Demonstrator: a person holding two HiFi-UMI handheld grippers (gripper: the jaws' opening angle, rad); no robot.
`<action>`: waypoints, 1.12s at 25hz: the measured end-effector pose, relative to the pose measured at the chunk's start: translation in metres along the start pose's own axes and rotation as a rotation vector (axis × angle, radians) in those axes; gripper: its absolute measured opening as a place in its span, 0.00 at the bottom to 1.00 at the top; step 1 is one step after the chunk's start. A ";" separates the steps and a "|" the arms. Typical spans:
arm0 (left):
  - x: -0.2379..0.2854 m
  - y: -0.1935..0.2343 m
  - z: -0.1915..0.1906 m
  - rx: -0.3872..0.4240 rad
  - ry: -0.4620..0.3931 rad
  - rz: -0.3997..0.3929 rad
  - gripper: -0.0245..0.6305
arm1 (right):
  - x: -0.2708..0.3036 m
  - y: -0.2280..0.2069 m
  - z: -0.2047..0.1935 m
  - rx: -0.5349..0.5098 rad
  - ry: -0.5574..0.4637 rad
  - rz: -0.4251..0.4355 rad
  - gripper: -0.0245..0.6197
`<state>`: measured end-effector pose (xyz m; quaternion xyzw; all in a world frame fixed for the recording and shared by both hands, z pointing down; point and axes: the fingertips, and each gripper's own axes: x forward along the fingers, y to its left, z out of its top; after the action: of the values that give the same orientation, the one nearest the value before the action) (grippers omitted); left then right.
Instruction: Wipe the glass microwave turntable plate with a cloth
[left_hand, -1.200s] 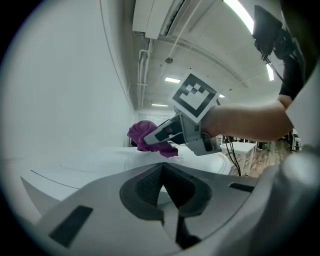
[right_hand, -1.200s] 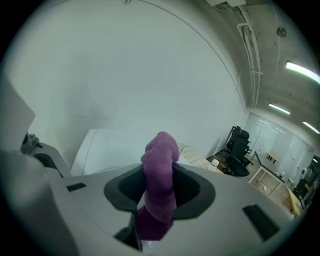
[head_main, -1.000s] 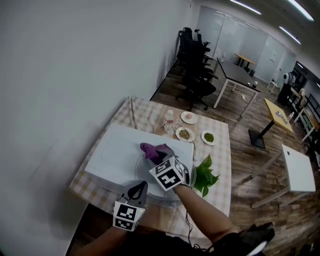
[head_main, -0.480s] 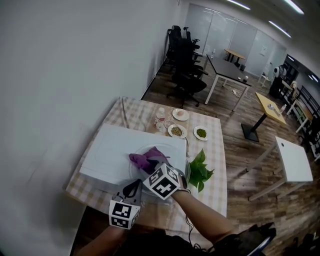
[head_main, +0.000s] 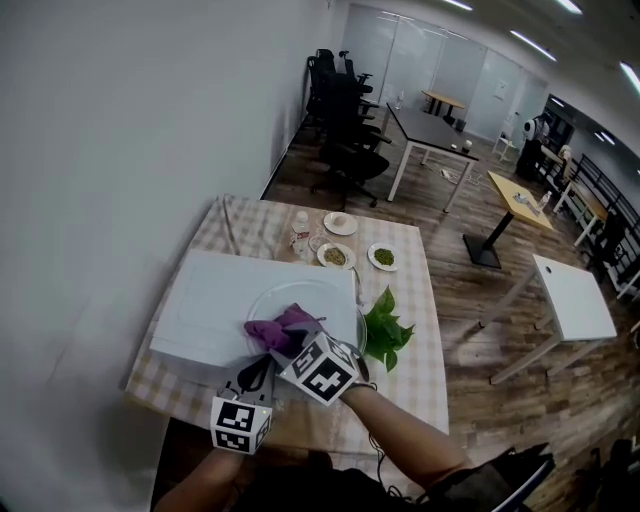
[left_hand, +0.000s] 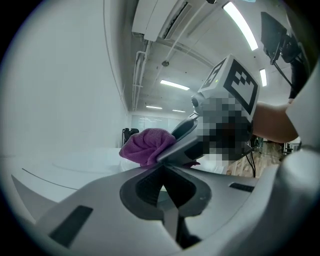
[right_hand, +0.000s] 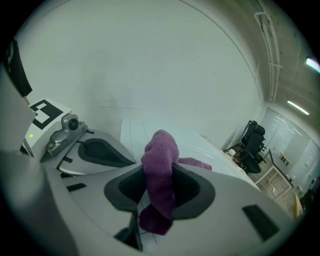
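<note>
The clear glass turntable plate (head_main: 325, 297) lies flat on top of a white microwave (head_main: 200, 300). A purple cloth (head_main: 278, 330) rests on the plate's near left part, and my right gripper (head_main: 291, 342) is shut on it. In the right gripper view the cloth (right_hand: 160, 165) bunches up between the jaws and hangs below them. My left gripper (head_main: 262, 370) sits at the plate's near rim, just left of the right one, shut on the rim. From the left gripper view the cloth (left_hand: 147, 145) shows close ahead under the right gripper (left_hand: 181, 141).
The microwave stands on a checkered table (head_main: 412, 375) against a white wall. Behind it are three small dishes (head_main: 335, 255) and a bottle (head_main: 299, 240). Green leaves (head_main: 385, 330) lie right of the plate. A cable (head_main: 352, 283) runs past the plate's right side.
My right gripper has drawn the purple cloth across the plate toward its near left side. The left gripper has stayed at the near rim.
</note>
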<state>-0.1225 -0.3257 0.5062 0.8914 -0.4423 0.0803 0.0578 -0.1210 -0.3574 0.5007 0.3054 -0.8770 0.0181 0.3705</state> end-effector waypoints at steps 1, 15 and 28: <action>0.000 -0.001 0.000 0.002 -0.002 -0.008 0.04 | -0.001 0.000 -0.001 0.025 -0.006 0.003 0.25; -0.019 0.015 0.014 0.006 -0.031 -0.025 0.04 | -0.036 -0.005 0.008 0.339 -0.208 -0.062 0.26; -0.043 0.018 0.067 0.041 -0.155 -0.114 0.04 | -0.075 -0.025 0.022 0.518 -0.429 -0.169 0.26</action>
<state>-0.1566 -0.3148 0.4330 0.9197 -0.3921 0.0166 0.0096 -0.0813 -0.3439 0.4302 0.4578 -0.8728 0.1446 0.0880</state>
